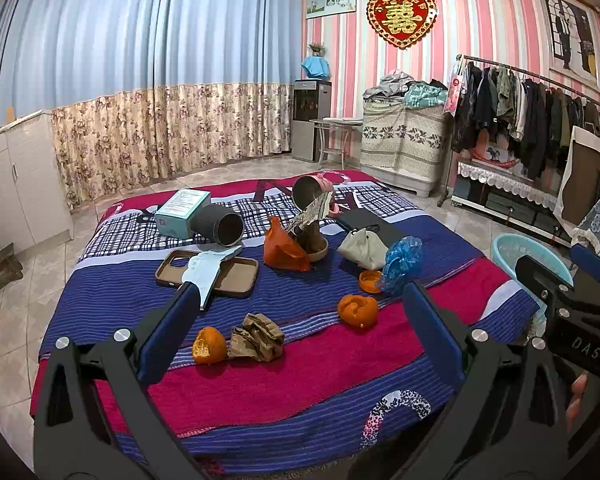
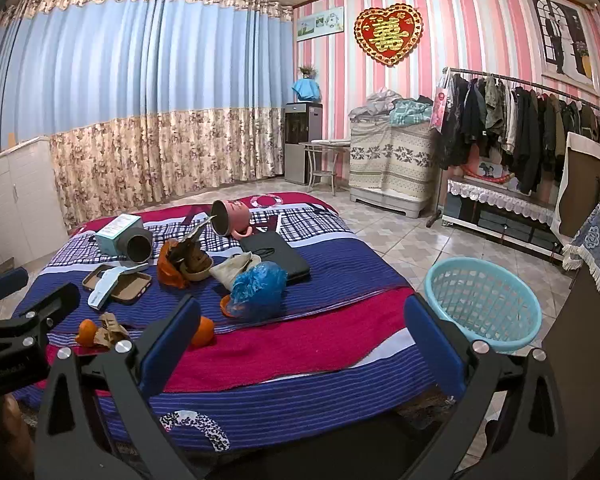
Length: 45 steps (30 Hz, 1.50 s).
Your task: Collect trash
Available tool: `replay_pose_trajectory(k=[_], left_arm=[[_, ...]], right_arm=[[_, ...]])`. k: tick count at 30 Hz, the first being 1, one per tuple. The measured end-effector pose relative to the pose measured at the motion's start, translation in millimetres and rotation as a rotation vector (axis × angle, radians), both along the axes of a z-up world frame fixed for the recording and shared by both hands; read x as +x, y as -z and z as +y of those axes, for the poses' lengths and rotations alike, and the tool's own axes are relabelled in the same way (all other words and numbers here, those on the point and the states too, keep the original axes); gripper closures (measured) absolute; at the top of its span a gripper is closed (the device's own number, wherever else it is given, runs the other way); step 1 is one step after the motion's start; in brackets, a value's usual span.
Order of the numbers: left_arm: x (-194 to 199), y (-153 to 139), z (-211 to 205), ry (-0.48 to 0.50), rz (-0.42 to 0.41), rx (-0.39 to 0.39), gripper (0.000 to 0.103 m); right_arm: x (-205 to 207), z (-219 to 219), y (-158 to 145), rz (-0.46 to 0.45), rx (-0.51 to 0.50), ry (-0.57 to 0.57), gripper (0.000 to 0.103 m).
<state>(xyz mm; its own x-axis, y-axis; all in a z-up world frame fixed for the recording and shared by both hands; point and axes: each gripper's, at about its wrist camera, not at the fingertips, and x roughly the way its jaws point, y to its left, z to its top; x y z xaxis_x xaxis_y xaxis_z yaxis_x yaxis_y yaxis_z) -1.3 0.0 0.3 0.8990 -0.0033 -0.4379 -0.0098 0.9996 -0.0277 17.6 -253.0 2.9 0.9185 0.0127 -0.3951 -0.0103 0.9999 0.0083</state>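
Trash lies on a striped bedspread (image 1: pixel 300 376): two orange peels (image 1: pixel 209 346) (image 1: pixel 358 310), a crumpled brown paper (image 1: pixel 256 338), a blue plastic bag (image 1: pixel 402 260), an orange bag (image 1: pixel 284 250). My left gripper (image 1: pixel 300 292) is open and empty above the near trash. My right gripper (image 2: pixel 300 304) is open and empty over the bed's near right side; the blue bag (image 2: pixel 256 286) lies ahead of it. A light blue basket (image 2: pixel 482 304) stands on the floor right of the bed.
Also on the bed: a phone case (image 1: pixel 208 268), a teal box (image 1: pixel 182 212), a dark cylinder (image 1: pixel 220 228), a pink mug (image 1: pixel 312 192), a black pouch (image 1: pixel 372 226), a beige pouch (image 1: pixel 362 248). A clothes rack (image 2: pixel 520 128) stands at the right.
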Motion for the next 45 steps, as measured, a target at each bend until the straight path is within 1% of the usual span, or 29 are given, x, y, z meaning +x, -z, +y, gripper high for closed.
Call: replay_pose_trajectory(k=[45], left_arm=[[0.4, -1.7, -2.2, -0.001, -0.004, 0.003, 0.005]], right_arm=[[-2.2, -1.5, 0.7, -0.009, 0.005, 0.010, 0.004]])
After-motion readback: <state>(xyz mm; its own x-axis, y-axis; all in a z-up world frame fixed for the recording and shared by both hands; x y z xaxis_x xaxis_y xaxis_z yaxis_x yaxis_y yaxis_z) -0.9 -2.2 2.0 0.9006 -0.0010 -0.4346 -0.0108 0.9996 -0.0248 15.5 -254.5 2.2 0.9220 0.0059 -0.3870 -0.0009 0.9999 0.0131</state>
